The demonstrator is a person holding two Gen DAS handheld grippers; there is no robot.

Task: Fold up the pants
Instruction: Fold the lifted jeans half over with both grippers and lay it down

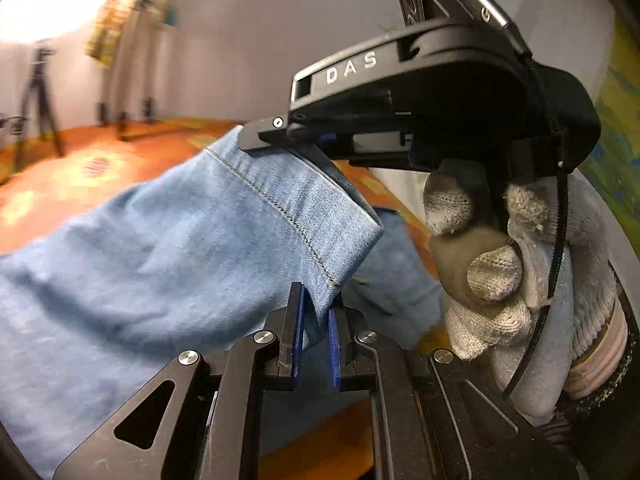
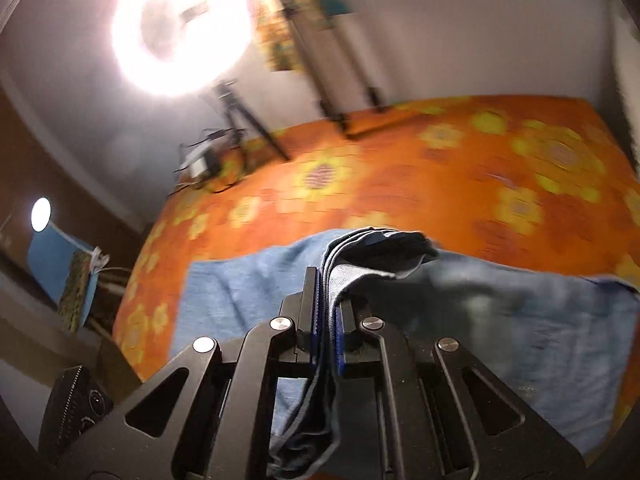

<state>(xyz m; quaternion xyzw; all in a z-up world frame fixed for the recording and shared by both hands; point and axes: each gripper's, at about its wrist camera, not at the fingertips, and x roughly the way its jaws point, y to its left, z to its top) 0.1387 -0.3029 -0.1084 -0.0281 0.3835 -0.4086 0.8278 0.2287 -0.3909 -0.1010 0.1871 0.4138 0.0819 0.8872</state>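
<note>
**Two tongs, one pair of jeans mid-fold**

Two tongs are both clamped on the pants [image 1: 180,240], light blue denim, and the blur in each view suggests the cloth is being carried across in a fold.

Starting with the left tongs [image 1: 316,320]: the blue pads are drawn narrow on a stitched hem edge, which rises straight ahead of the tips and spreads away to their left. Just to the right of them, and above, the right-hand tool shows from outside, its tip also on the hem, with the person's gloved hand [image 1: 492,276] around its handle.

The right tongs [image 2: 326,312] are likewise closed tight, pinching several stacked layers of denim that bunch up just beyond the tips and hang down between the arms. The rest of the jeans lies flat ahead and to both sides of these tongs, on a bed [image 2: 480,168] with an orange cover patterned in yellow flowers.

The step in hand looks like bringing the hem end over the body of the pants. Next, I judge, both tongs need to lower together, lay the edge square on the flat denim, then let go without dragging it.

Beyond the bed, ahead and left of the right tongs, a ring light [image 2: 180,28] glares on a tripod [image 2: 244,120] against a pale wall.
</note>
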